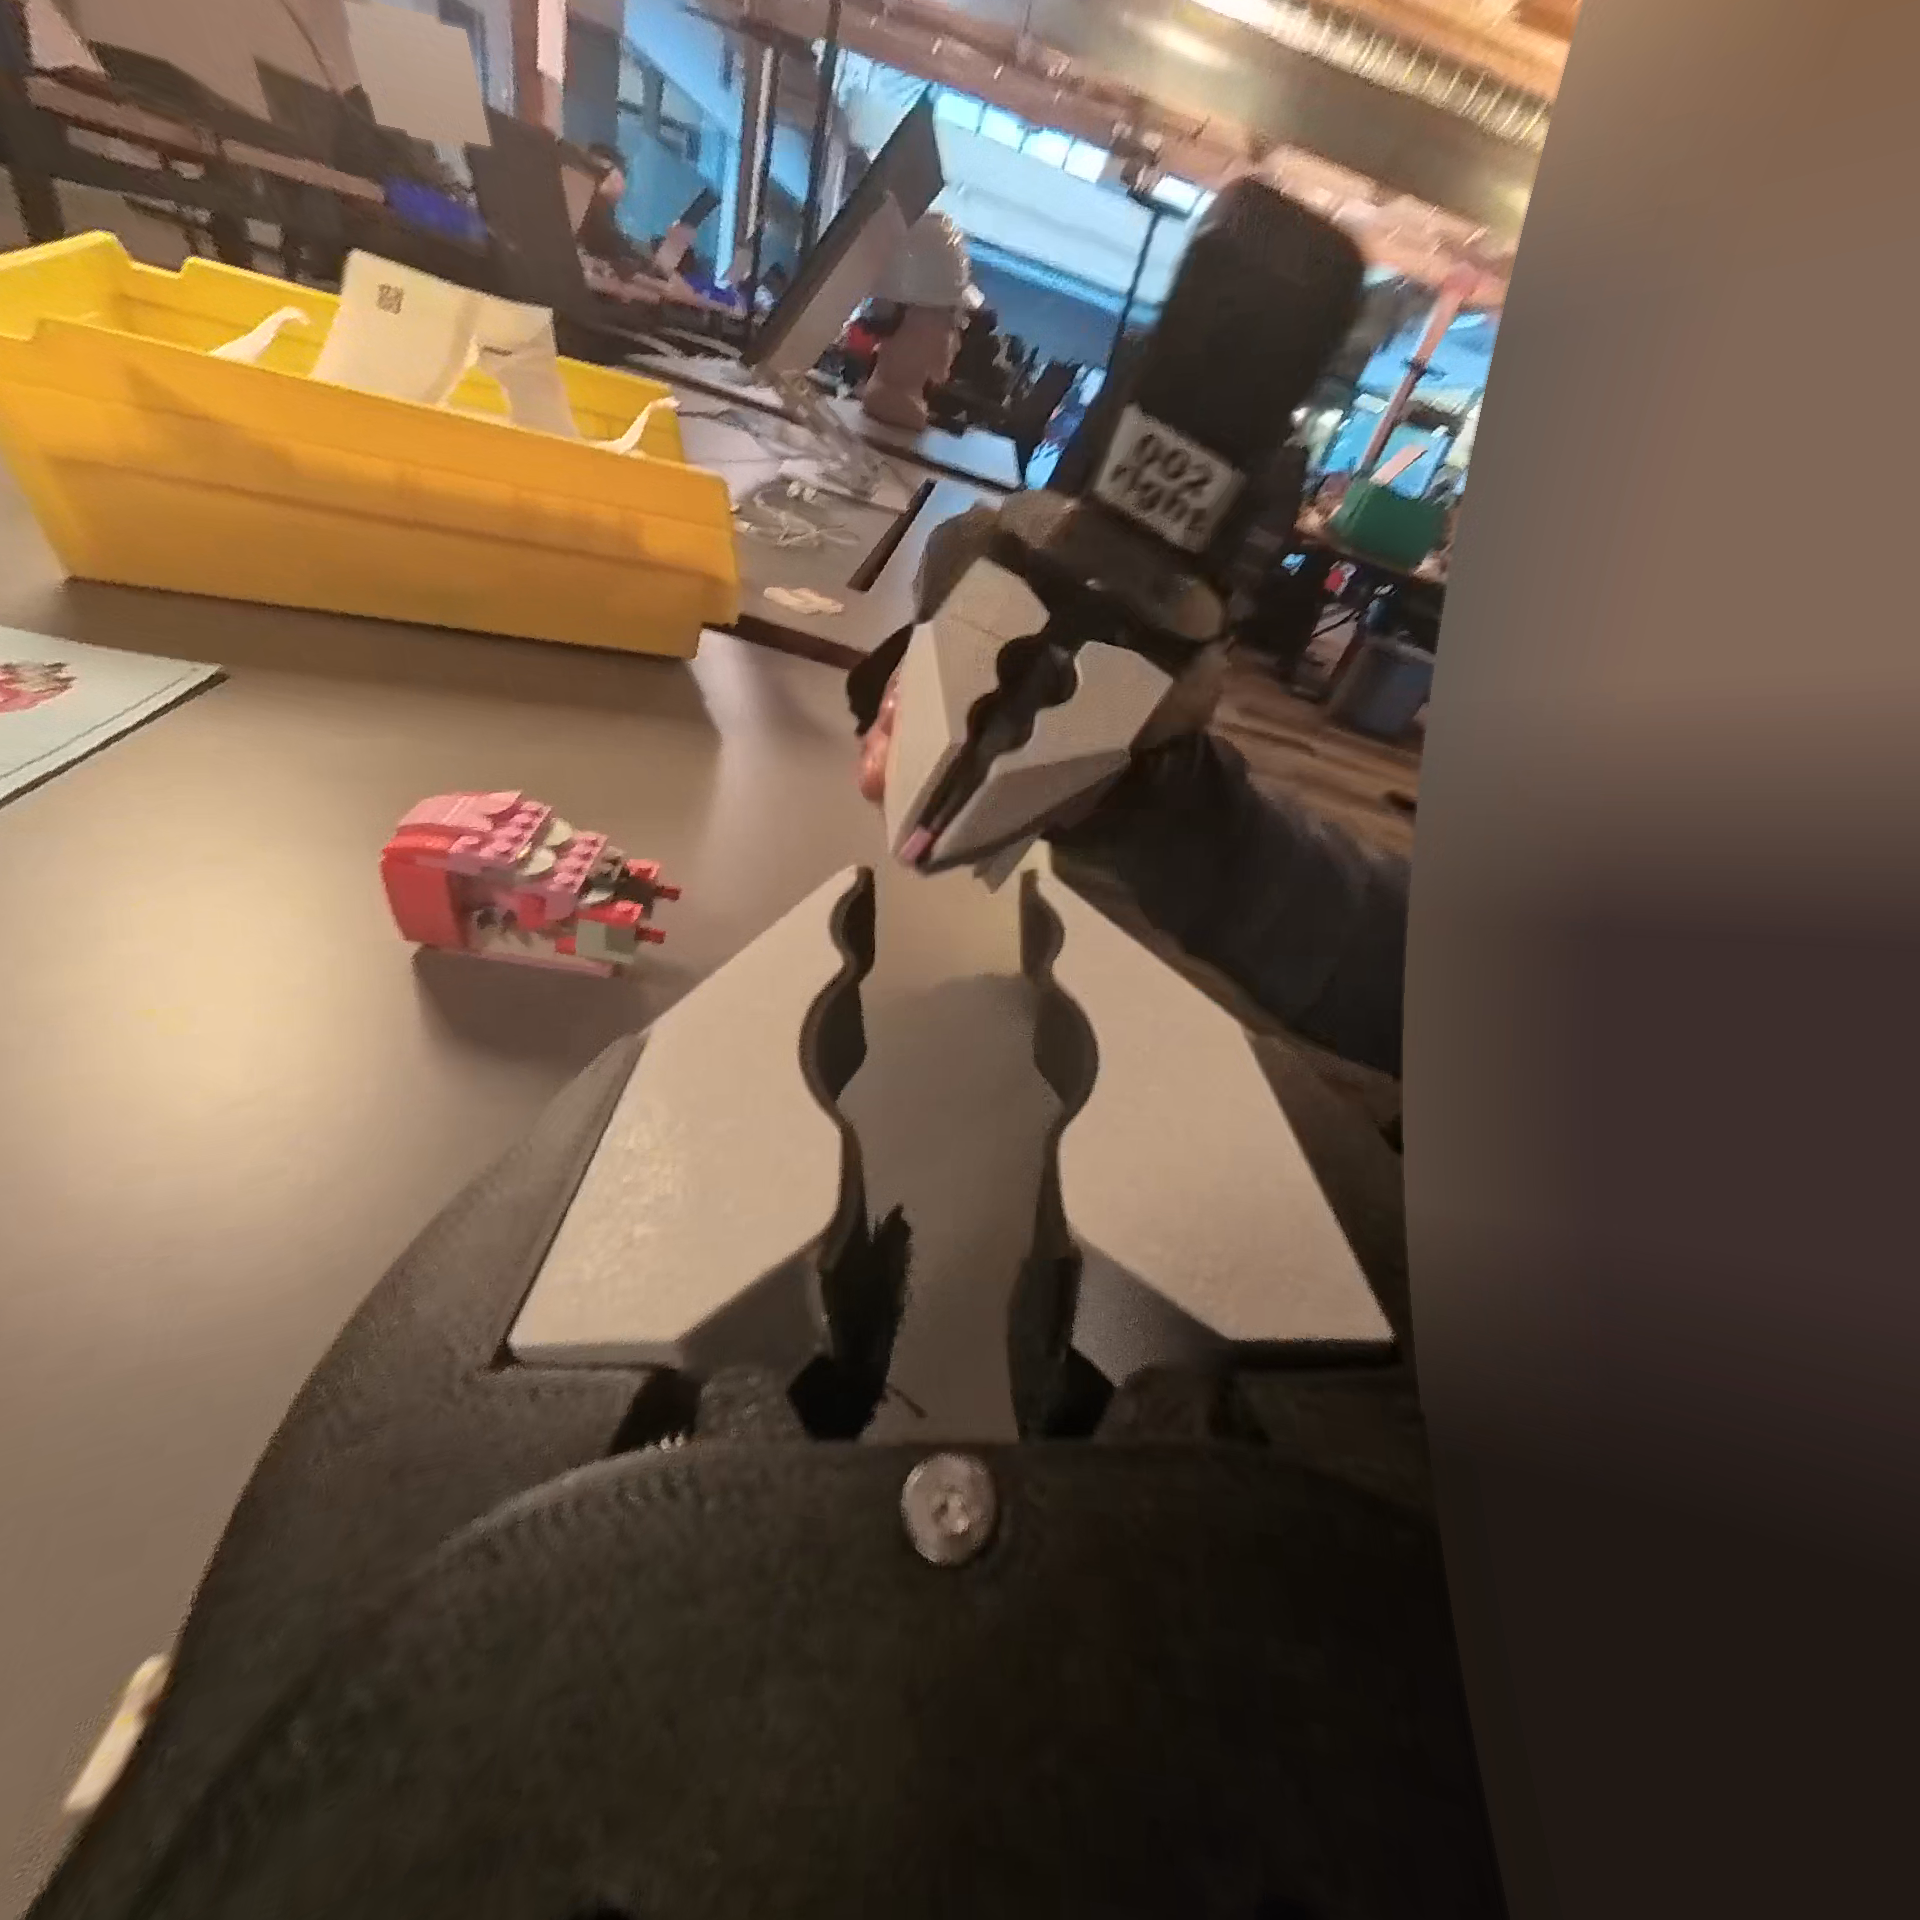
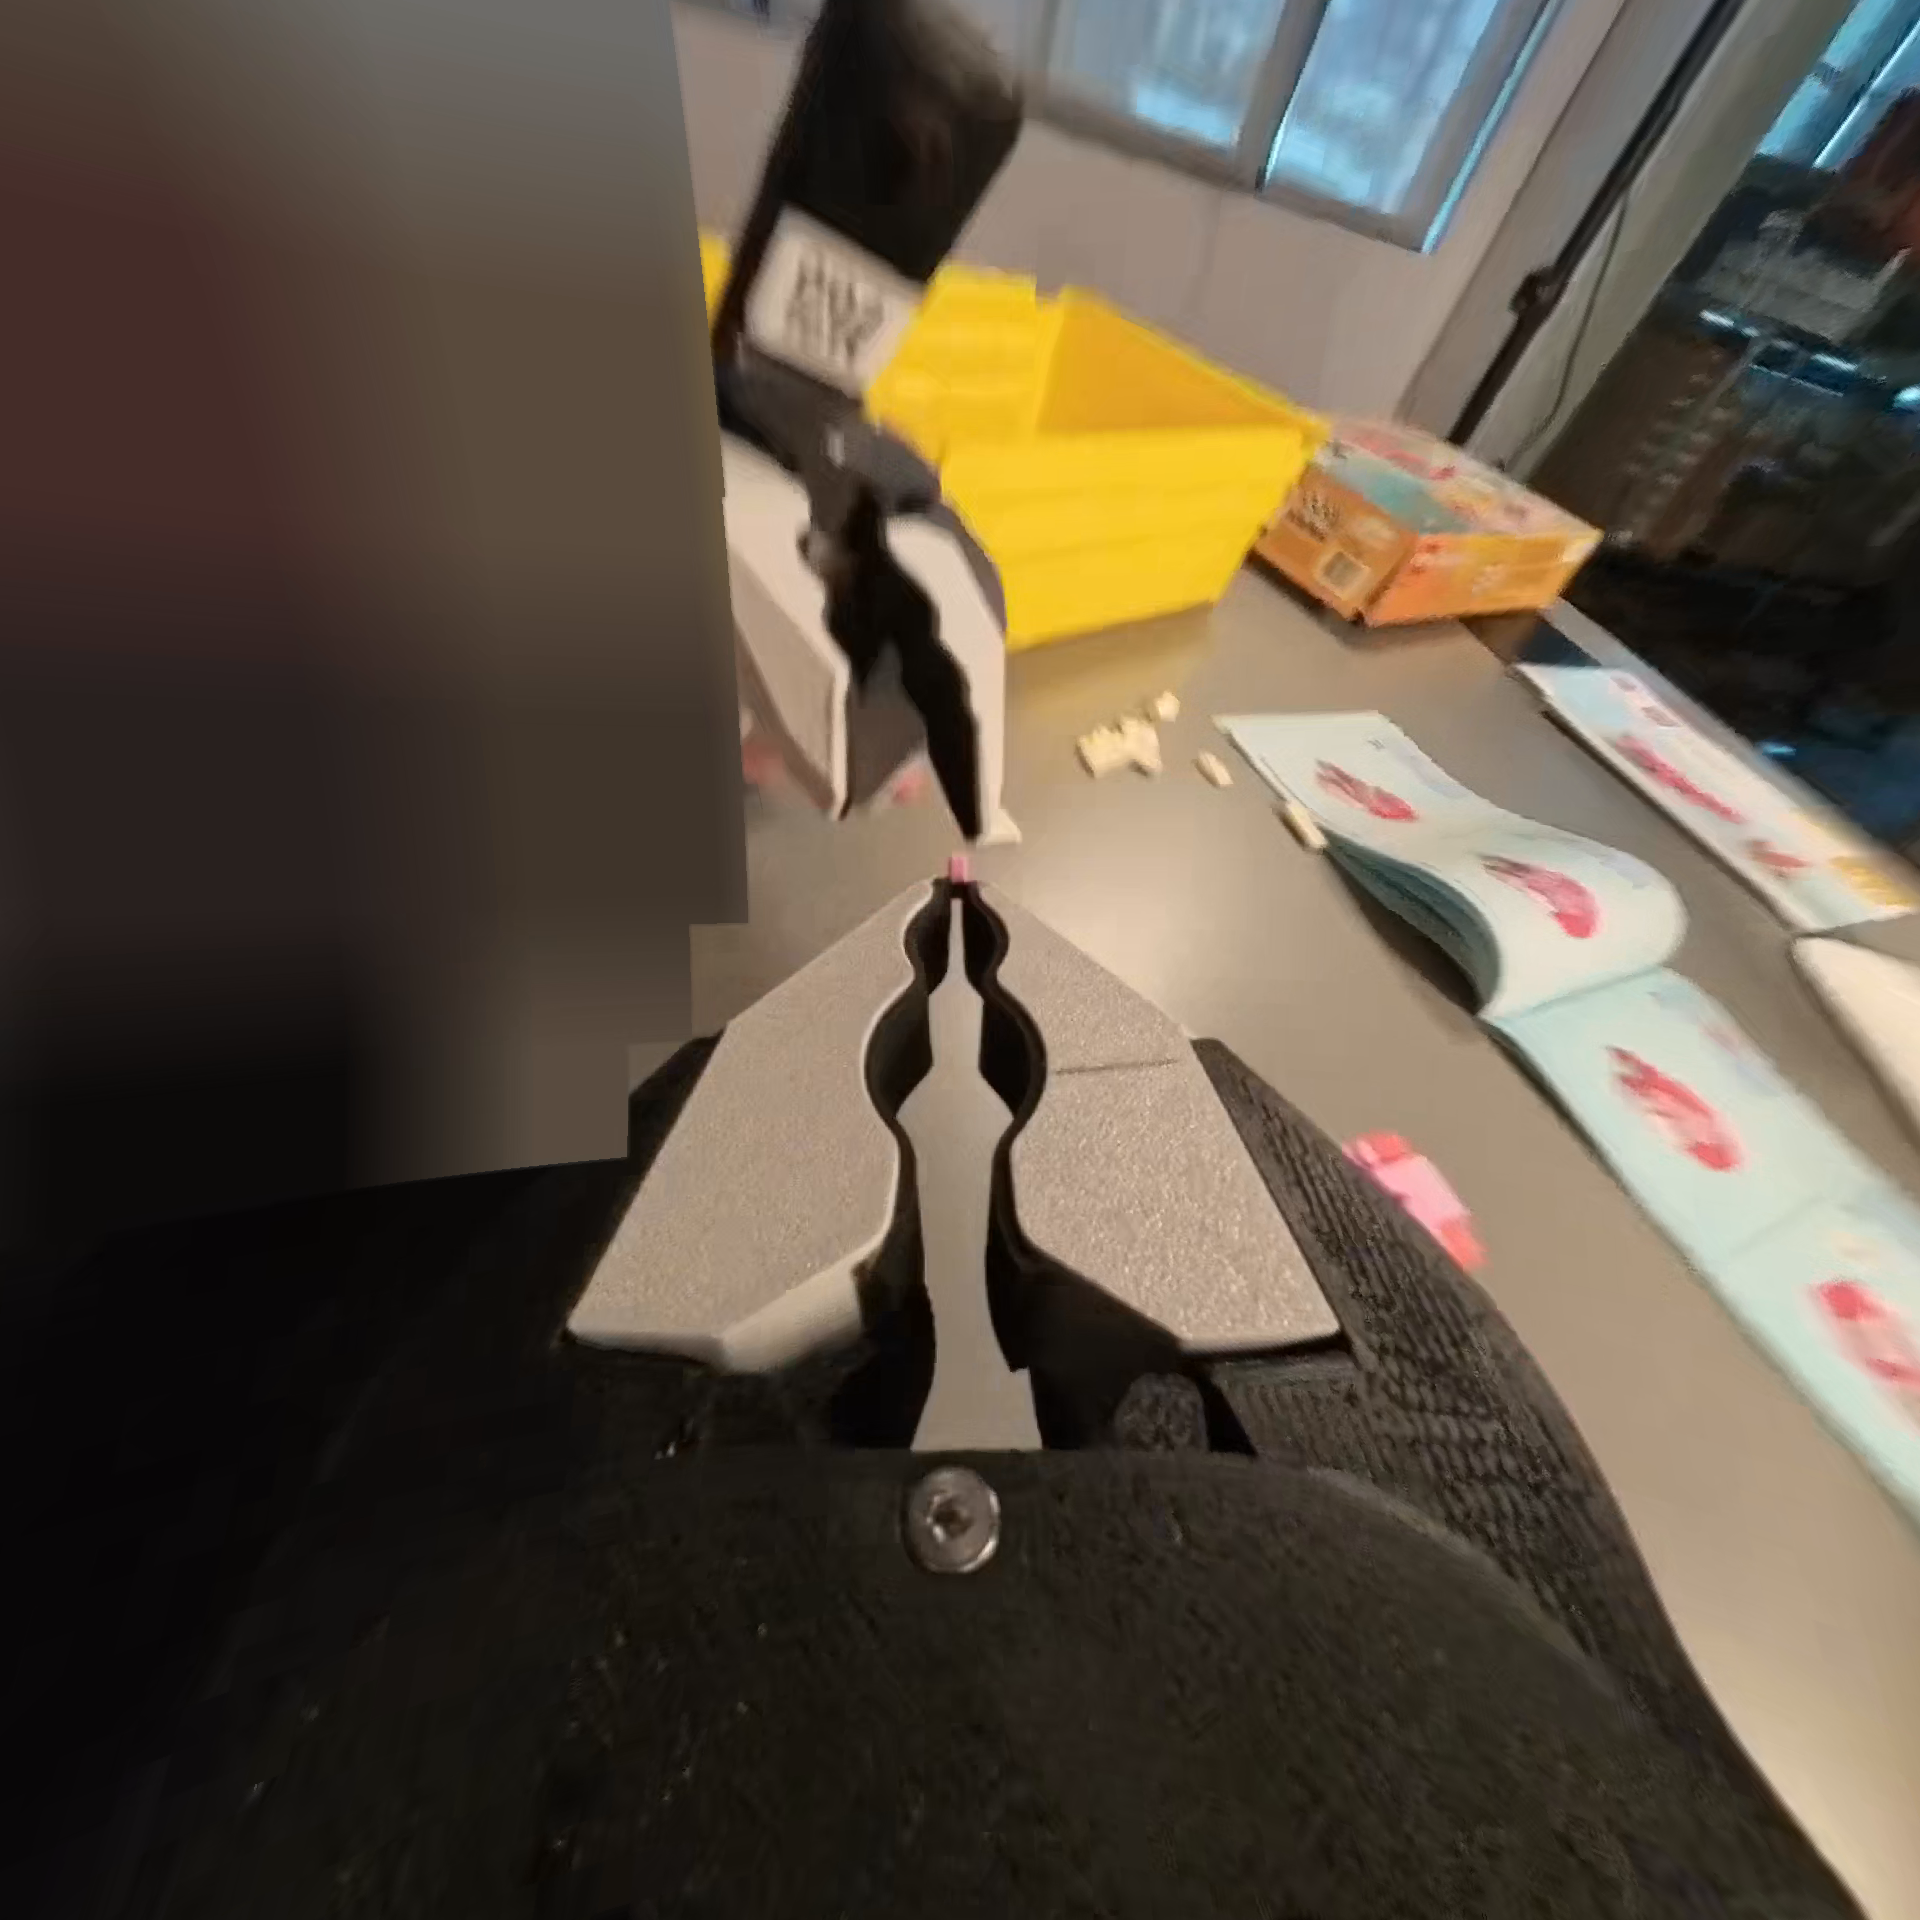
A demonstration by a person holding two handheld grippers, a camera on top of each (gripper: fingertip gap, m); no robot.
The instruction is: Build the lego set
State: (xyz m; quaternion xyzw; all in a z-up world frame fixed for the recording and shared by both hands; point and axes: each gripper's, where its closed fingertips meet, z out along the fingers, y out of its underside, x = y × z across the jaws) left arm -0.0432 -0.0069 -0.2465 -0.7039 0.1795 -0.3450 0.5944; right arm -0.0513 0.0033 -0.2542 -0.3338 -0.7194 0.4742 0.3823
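1. Between the two claws, held above the grey desk (image 1: 260, 1039), lies the relation that matters: the right claw (image 2: 961, 891) is pressed together on a tiny pink piece (image 2: 960, 869), which pokes out just past its fingertips.
2. Seen from the left wrist view, the same right claw (image 1: 920, 854) points down and toward the camera, the pink piece (image 1: 914, 844) showing as a sliver at its tip; its long axis appears to run along the fingers.
3. The left claw (image 1: 951, 883) stands spread, with bare desk visible between its fingers and nothing in it. The pink piece sits just ahead of and slightly above that gap, near but apart.
4. From the right wrist view, the left claw (image 2: 914, 821) hangs tip-down just beyond the pink piece, so the two claws meet nearly tip to tip.
5. A pink-and-red brick model (image 1: 520, 883) lies on its side on the desk, left of the left claw and well apart from both tips.
6. Farther off: a yellow bin (image 1: 364, 520), open instruction booklets (image 2: 1507, 904) and loose white bricks (image 2: 1127, 743).
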